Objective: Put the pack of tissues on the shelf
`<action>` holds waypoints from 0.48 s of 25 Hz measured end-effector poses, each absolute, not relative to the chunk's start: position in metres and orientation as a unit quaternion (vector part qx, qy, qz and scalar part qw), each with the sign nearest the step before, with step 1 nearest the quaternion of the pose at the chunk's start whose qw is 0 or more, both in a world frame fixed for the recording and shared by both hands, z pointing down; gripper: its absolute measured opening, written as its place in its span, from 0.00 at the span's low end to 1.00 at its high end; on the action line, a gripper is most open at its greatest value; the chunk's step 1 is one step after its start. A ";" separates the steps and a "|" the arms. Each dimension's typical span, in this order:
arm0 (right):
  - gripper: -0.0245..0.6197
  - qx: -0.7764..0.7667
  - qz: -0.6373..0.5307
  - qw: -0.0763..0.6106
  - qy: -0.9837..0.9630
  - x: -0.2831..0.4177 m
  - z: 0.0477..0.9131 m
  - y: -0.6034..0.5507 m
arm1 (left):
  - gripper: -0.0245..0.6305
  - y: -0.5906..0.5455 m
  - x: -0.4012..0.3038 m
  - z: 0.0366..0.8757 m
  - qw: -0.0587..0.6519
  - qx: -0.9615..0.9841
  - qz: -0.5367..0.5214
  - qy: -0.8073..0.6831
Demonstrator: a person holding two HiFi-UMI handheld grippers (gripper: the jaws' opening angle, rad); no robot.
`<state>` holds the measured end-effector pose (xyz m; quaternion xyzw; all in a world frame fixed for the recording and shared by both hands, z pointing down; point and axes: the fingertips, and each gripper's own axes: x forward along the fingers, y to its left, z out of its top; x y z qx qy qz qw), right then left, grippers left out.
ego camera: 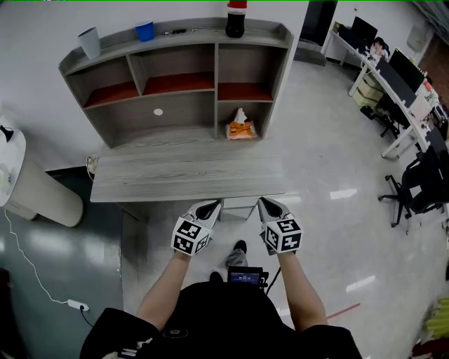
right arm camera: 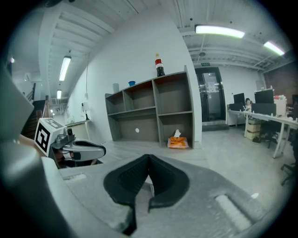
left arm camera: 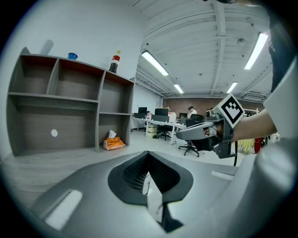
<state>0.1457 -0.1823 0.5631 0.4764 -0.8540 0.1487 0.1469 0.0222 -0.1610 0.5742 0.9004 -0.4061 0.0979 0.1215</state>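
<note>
The orange pack of tissues [ego camera: 240,128] sits in the bottom right compartment of the grey shelf unit [ego camera: 184,84], at the back of the grey table [ego camera: 182,175]. It shows small in the left gripper view [left arm camera: 113,142] and in the right gripper view [right arm camera: 178,141]. My left gripper [ego camera: 210,207] and right gripper [ego camera: 267,205] hover side by side at the table's near edge, both shut and empty, well short of the pack. Each gripper shows in the other's view, the right one [left arm camera: 186,134] and the left one [right arm camera: 95,151].
On the shelf top stand a dark bottle with a red cap [ego camera: 236,17], a blue cup [ego camera: 144,30] and a grey cup [ego camera: 90,42]. A white rounded unit [ego camera: 28,179] sits left of the table. Desks, monitors and office chairs [ego camera: 407,189] fill the right side.
</note>
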 end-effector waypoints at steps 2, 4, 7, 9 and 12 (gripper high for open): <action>0.04 0.480 0.147 0.146 -0.853 0.148 0.562 -0.182 | 0.03 -0.161 0.025 0.573 0.118 0.901 0.097 -0.405; 0.04 0.482 0.146 0.144 -0.852 0.150 0.562 -0.181 | 0.03 -0.161 0.026 0.573 0.116 0.902 0.096 -0.405; 0.04 0.484 0.146 0.142 -0.851 0.150 0.562 -0.181 | 0.02 -0.161 0.027 0.574 0.117 0.901 0.096 -0.406; 0.04 0.484 0.146 0.141 -0.851 0.151 0.561 -0.182 | 0.02 -0.162 0.028 0.573 0.117 0.901 0.095 -0.406; 0.04 0.483 0.144 0.140 -0.852 0.151 0.560 -0.184 | 0.02 -0.164 0.030 0.572 0.117 0.901 0.094 -0.406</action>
